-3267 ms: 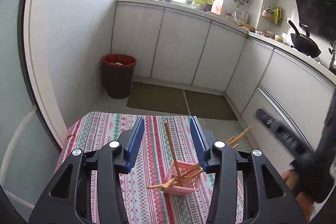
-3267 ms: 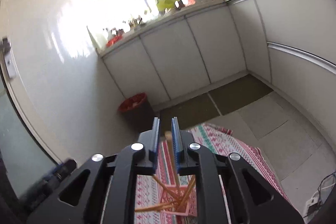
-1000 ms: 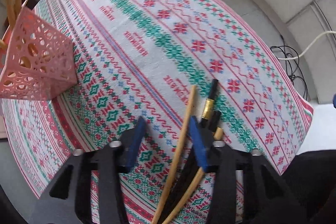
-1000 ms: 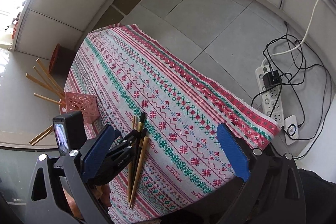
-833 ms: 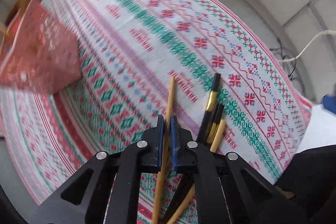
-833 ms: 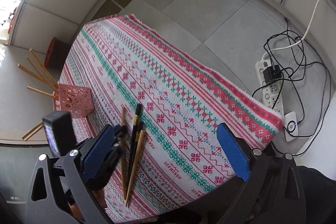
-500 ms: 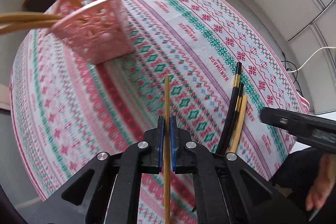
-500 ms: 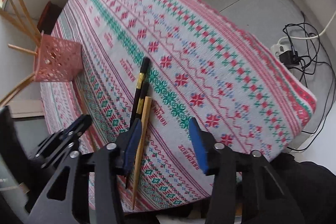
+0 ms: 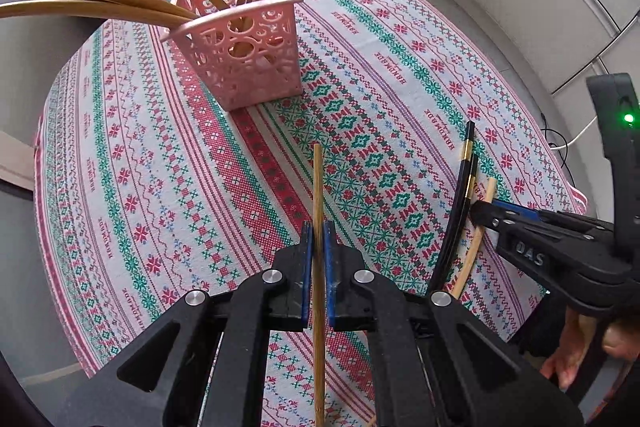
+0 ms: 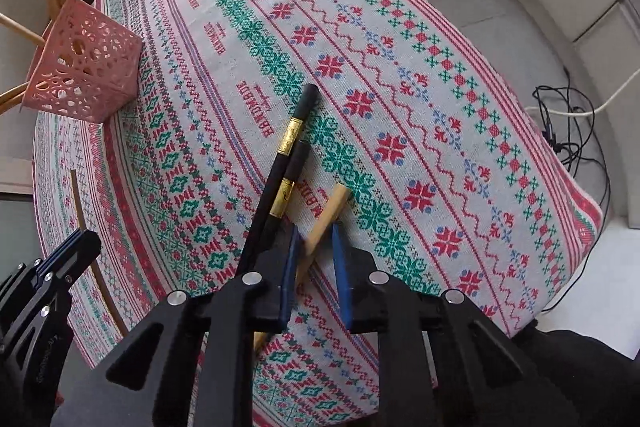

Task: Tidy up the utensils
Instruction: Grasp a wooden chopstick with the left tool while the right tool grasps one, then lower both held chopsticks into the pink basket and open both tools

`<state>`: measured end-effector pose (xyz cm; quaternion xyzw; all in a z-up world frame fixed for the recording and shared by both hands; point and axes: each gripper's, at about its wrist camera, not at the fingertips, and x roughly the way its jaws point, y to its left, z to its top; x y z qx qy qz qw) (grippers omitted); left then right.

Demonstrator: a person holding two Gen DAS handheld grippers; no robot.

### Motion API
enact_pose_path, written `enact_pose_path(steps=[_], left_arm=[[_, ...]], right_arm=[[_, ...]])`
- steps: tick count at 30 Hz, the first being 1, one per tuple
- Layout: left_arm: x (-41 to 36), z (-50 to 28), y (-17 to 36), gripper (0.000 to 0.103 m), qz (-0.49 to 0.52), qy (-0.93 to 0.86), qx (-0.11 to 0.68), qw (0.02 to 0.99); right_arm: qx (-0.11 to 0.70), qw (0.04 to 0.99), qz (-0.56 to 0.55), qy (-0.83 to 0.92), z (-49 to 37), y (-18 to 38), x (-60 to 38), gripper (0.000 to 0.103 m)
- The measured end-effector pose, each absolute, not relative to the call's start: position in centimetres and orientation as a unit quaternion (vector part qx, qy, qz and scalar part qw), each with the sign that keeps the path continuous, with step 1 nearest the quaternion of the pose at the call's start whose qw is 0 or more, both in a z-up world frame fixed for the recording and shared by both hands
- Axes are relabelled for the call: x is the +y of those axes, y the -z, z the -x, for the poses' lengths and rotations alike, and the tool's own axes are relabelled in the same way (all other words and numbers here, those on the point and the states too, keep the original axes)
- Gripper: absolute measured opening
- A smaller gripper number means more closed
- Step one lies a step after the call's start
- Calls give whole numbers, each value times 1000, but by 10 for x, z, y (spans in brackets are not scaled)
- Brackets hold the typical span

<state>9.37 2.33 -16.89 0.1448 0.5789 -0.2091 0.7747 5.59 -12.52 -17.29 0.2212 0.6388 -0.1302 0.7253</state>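
Note:
My left gripper (image 9: 317, 227) is shut on a wooden chopstick (image 9: 317, 187) and holds it above the patterned tablecloth (image 9: 120, 147), pointing toward the pink perforated basket (image 9: 256, 67) that holds several wooden chopsticks. My right gripper (image 10: 314, 233) is low over the cloth, its jaws partly closed around a wooden chopstick (image 10: 330, 207) lying there, with a small gap still showing. Two black chopsticks (image 10: 286, 143) with gold bands lie just left of it. The right gripper also shows in the left wrist view (image 9: 480, 211).
The pink basket (image 10: 86, 67) stands at the far left of the table in the right wrist view. A power strip cable (image 10: 576, 131) lies on the tiled floor beyond the table's right edge. White cabinets surround the table.
My left gripper closed on a wooden chopstick, lifted it and swung toward the basket. My right gripper came down over the remaining wooden chopstick and narrowed its jaws around it.

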Motion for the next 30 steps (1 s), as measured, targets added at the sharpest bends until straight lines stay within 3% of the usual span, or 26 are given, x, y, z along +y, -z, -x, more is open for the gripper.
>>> enact_pose_path(steps=[7, 22, 30], left_arm=[[21, -73, 131, 5, -129, 225, 529, 808], [79, -32, -13, 5, -50, 228, 364, 902], [82, -52, -60, 5, -4, 218, 302, 928]], right_arm=[[611, 734, -274, 112, -53, 165, -137, 8], [418, 874, -246, -25, -17, -42, -157, 8], [317, 915, -247, -49, -38, -134, -158, 8]])
